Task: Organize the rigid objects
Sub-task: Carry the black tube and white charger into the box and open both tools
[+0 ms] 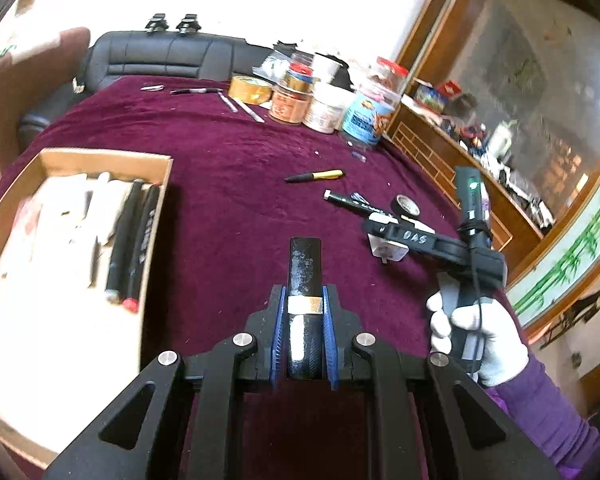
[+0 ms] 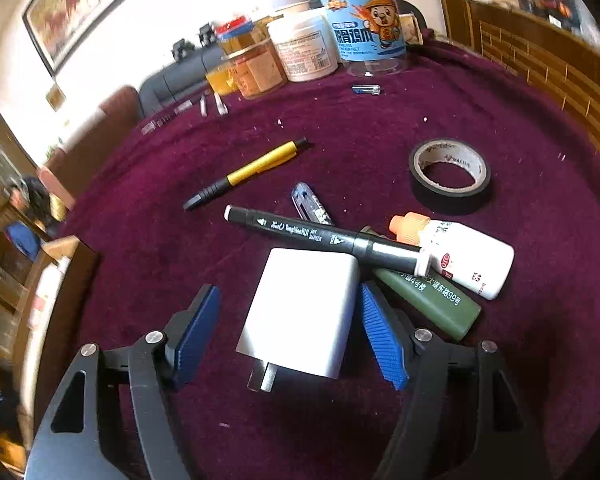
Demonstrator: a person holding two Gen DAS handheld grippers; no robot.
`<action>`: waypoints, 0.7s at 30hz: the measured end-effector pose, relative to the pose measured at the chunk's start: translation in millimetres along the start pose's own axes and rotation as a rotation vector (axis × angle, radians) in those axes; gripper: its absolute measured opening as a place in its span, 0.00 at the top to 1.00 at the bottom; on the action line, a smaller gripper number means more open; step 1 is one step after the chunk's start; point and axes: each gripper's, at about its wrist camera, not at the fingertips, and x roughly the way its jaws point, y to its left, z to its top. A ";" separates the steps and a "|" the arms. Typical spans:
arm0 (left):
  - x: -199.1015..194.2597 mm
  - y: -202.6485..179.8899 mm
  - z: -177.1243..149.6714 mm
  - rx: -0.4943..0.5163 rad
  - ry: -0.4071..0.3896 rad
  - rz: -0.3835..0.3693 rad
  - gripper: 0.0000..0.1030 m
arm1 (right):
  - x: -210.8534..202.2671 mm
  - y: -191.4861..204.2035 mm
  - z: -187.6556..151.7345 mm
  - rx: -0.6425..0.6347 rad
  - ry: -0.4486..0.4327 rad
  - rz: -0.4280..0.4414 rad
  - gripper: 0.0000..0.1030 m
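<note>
Charger [image 2: 304, 312], white and blocky at lower centre of the right wrist view, lies on the surface [image 2: 520, 128] between the wide-open right gripper [image 2: 292, 328]; it looks light, rigid and slick, best pinched across its flat sides, clear of the prongs. Only the left wrist view shows the left gripper [image 1: 303, 332] clamping a black marker [image 1: 305, 276], and the cardboard box [image 1: 100, 160] at left.

tablecloth [image 2: 380, 128]: plush velvet | charger [image 2: 304, 308]: smooth matt plastic
</note>
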 end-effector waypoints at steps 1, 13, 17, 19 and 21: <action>-3.8 4.1 -2.4 -0.012 -0.004 -0.002 0.86 | 1.9 5.5 -0.2 -0.026 0.012 -0.037 0.32; -64.4 55.8 -24.6 -0.121 -0.096 0.020 0.86 | 0.8 22.3 -6.2 -0.064 0.074 -0.203 0.55; -81.2 83.3 -28.8 -0.178 -0.123 0.045 0.86 | -10.4 17.1 -14.4 -0.005 0.077 -0.145 0.56; -87.7 96.6 -30.9 -0.199 -0.130 0.072 0.86 | -16.5 15.5 -18.0 0.021 0.081 -0.098 0.57; -92.3 107.9 -32.3 -0.212 -0.136 0.091 0.86 | -23.6 19.5 -20.6 0.020 0.074 -0.070 0.57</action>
